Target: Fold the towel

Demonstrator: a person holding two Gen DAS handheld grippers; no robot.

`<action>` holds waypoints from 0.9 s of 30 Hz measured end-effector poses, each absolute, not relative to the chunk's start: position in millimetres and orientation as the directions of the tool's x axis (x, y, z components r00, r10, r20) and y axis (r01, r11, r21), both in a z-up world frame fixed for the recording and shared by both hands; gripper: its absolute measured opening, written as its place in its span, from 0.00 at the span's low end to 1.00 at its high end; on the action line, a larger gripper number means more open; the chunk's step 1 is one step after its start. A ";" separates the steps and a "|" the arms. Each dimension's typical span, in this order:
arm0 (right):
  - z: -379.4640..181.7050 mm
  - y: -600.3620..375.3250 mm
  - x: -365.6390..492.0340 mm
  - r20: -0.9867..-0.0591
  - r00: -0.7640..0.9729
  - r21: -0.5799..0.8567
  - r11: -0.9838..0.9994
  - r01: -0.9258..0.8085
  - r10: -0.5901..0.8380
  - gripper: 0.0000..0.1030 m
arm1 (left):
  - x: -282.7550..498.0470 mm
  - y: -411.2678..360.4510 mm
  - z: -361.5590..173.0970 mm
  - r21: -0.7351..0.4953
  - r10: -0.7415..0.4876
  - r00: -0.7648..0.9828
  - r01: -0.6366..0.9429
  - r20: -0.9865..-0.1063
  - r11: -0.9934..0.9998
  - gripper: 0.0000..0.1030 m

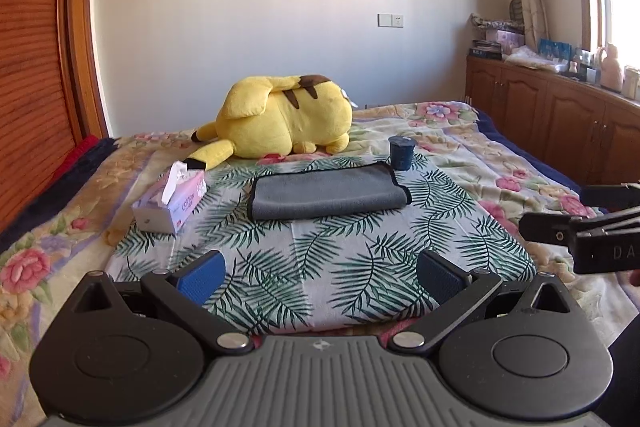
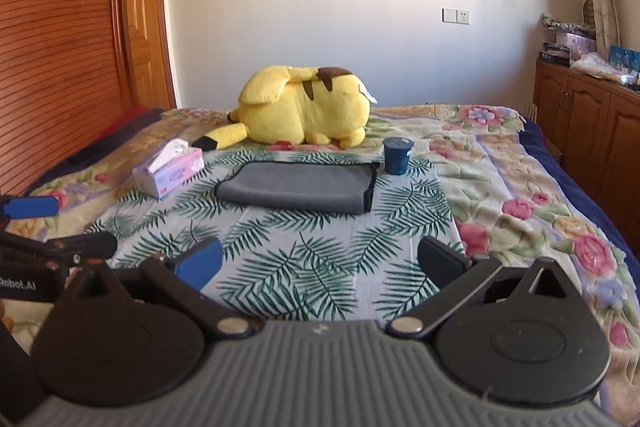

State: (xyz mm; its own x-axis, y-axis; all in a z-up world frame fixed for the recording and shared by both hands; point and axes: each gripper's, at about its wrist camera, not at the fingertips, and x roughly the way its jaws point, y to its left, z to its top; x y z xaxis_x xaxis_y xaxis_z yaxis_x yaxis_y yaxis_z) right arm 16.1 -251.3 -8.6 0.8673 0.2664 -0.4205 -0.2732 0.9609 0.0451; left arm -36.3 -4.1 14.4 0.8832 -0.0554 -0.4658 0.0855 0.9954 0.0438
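Observation:
A grey towel with black trim (image 1: pixel 326 191) lies folded over on a palm-leaf cloth (image 1: pixel 320 267) on the bed; it also shows in the right wrist view (image 2: pixel 298 187). My left gripper (image 1: pixel 320 277) is open and empty, held above the cloth's near part, well short of the towel. My right gripper (image 2: pixel 322 263) is open and empty too, at a similar distance from the towel. Each gripper shows at the edge of the other's view: the right one (image 1: pixel 560 215) and the left one (image 2: pixel 52 227).
A pink tissue box (image 1: pixel 170 201) sits left of the towel, a dark blue cup (image 1: pixel 401 153) at its far right corner, a yellow plush toy (image 1: pixel 280 121) behind. A wooden headboard (image 1: pixel 36 67) stands on the left, wooden cabinets (image 1: pixel 560 115) on the right.

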 end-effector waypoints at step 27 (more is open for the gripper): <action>-26.8 -252.8 6.6 -0.362 0.906 0.010 0.973 -0.229 0.217 1.00 | -51.2 -9.1 -1.4 0.097 -0.028 0.928 0.068 -0.372 0.993 0.84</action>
State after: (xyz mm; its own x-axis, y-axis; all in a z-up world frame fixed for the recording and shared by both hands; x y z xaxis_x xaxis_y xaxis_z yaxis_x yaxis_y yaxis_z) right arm 6.6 -252.8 -26.8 0.9065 0.2170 -0.3622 -0.2291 0.9734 0.0099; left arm -51.2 -9.1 -1.4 0.9277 -0.0276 -0.3723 0.0685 0.9929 0.0971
